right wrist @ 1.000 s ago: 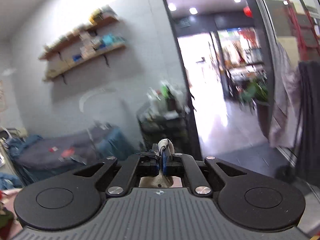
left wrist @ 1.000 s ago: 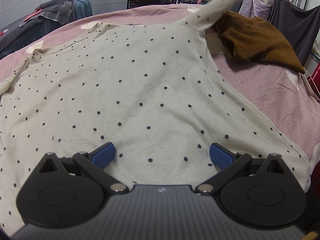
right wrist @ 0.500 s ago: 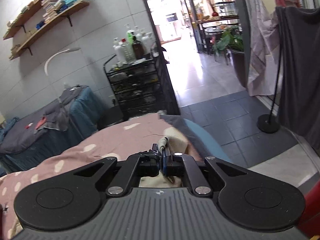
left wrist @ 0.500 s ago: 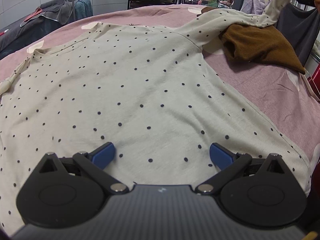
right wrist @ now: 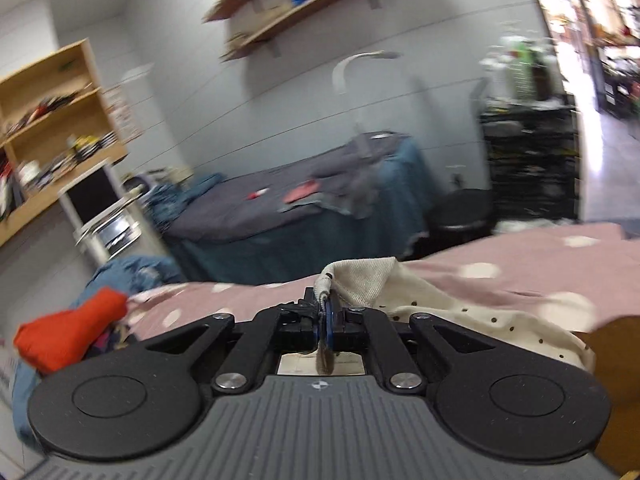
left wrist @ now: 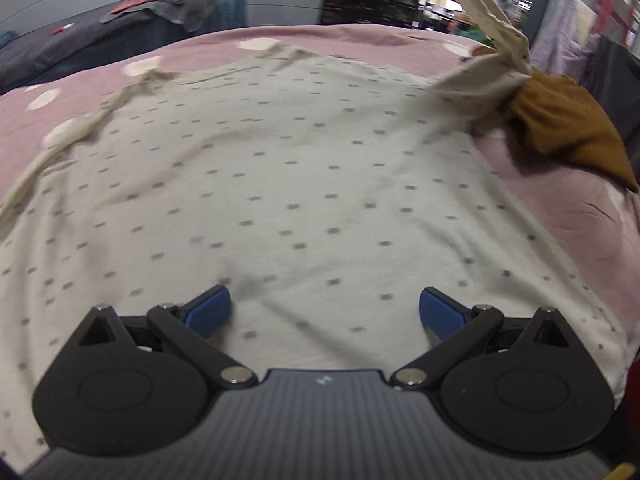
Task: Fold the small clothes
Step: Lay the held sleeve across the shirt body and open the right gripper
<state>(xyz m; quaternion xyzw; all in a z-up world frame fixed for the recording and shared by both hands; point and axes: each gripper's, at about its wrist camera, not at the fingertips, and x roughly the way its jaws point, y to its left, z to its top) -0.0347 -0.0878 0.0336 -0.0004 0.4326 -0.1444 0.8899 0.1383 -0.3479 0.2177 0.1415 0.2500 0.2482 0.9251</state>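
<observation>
Dotted shirt [left wrist: 304,184] under left hand-held gripper [left wrist: 324,312], sleeve cuff [right wrist: 360,280] pinched in right hand-held gripper [right wrist: 326,320]

The left wrist view looks steeply down from close above the cream dotted shirt [left wrist: 304,184], along the left gripper [left wrist: 324,312], whose blue pads frame the bottom of the picture; beyond lie the pink bed cover [left wrist: 560,208], a brown garment [left wrist: 568,136] at right and a dark covered bed [left wrist: 80,48] at the far wall. The right wrist view sits low near the bed's edge and faces nearly level across the room, over the right gripper [right wrist: 326,320], toward wall shelves [right wrist: 304,4]. Both views share the pink cover [right wrist: 520,272], the shirt's lifted sleeve [right wrist: 460,304], the brown garment [right wrist: 616,352] and the dark bed [right wrist: 256,208].
</observation>
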